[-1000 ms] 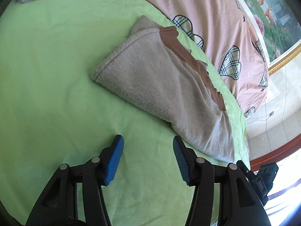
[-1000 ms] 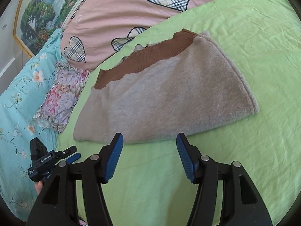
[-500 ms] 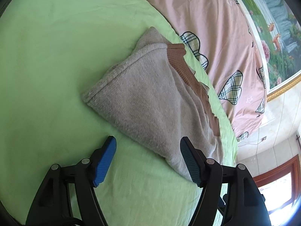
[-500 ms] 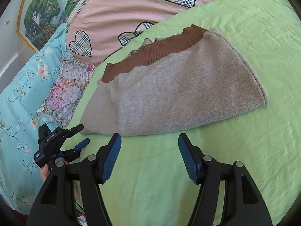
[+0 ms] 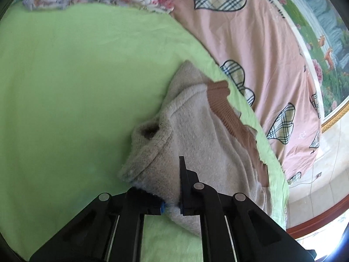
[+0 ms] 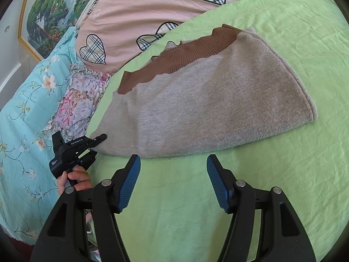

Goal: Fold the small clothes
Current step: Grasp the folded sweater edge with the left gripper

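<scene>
Grey knit fills most of what I see: a small folded sweater (image 6: 209, 100) with a brown ribbed band (image 6: 181, 52) along its far edge, lying on the lime-green bedsheet (image 6: 272, 185). Through my left wrist camera, my left gripper (image 5: 172, 198) has its jaws clamped together on the near corner of that sweater (image 5: 196, 144), and fuzzy fabric bunches up between and above the pads. The pinched edge is lifted and rumpled there, with a dark little hollow showing in a fold further out. From the right wrist camera I can see the same left gripper (image 6: 96, 142) at the sweater's left end, a hand (image 6: 75, 178) wrapped around its handle.

My right gripper (image 6: 173, 166) hangs over bare sheet just short of the sweater's near edge. Its jaws stand apart, blue ribbed pads (image 6: 130, 181) facing each other with nothing between them, and they touch no cloth.

Beyond the sweater a pink quilt (image 6: 139, 6) printed with plaid hearts runs along the far side of the bed. To the left lie a turquoise floral cover (image 6: 24, 113) and a purple-pink floral cushion (image 6: 78, 100) just beside the sheet's edge. A framed landscape painting (image 6: 52, 17) hangs on the wall behind.
</scene>
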A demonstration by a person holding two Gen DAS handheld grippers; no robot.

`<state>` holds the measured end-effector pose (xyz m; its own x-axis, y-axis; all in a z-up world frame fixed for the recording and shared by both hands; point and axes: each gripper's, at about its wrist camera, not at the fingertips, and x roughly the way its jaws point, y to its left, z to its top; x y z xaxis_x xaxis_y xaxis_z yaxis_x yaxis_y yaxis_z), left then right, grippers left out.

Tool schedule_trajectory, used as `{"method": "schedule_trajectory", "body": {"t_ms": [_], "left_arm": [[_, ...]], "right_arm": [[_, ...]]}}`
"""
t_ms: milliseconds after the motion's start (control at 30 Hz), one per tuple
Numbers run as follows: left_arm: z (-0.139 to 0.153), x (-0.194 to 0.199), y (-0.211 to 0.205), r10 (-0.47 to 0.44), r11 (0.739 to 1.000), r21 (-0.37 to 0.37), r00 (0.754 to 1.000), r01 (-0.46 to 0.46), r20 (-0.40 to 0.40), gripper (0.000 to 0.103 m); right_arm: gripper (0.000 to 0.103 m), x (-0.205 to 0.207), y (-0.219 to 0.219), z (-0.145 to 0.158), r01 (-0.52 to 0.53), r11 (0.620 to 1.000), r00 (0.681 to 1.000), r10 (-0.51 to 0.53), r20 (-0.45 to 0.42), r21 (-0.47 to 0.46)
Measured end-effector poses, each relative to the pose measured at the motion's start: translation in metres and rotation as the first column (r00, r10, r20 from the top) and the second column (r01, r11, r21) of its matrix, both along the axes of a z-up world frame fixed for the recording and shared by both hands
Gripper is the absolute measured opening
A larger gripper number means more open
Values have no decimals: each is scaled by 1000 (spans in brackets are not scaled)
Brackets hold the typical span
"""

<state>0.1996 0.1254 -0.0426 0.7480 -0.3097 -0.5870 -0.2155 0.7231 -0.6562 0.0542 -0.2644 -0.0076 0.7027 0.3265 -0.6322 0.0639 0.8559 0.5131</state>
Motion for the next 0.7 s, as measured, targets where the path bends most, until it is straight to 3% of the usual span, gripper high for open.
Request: {"method": "schedule_trajectory", "body": {"t_ms": [167, 267, 400, 467, 533, 600, 700], "left_arm": [[35, -9, -21, -60, 987, 150, 996, 49, 70, 6], [63, -13, -51, -165, 961, 244, 977, 129, 132, 5], [89, -16, -111, -355, 894, 355, 914, 272, 195, 6], [90, -17, -135, -418, 866, 381, 887, 324, 195, 6], [84, -16, -167, -491, 822, 417, 854, 388, 174, 6], [74, -14, -190, -529, 791, 439, 837, 425, 143, 6], [58, -11, -203, -551, 778, 423, 827, 464, 108, 6]], "right_arm": [[64, -1, -13, 4, 12, 1000, 1000, -13, 13, 13], [64, 4, -26, 8, 21, 1000, 1000, -21, 15, 22], [64, 24, -49, 20, 10, 999, 1000, -11, 21, 47], [64, 42, -59, 27, -7, 998, 1000, 5, 22, 70], [65, 64, -68, 31, -41, 993, 999, 38, 28, 113], [67, 88, -69, 32, -81, 986, 997, 79, 19, 149], [74, 127, -61, 26, -150, 968, 988, 155, -10, 201]]}}
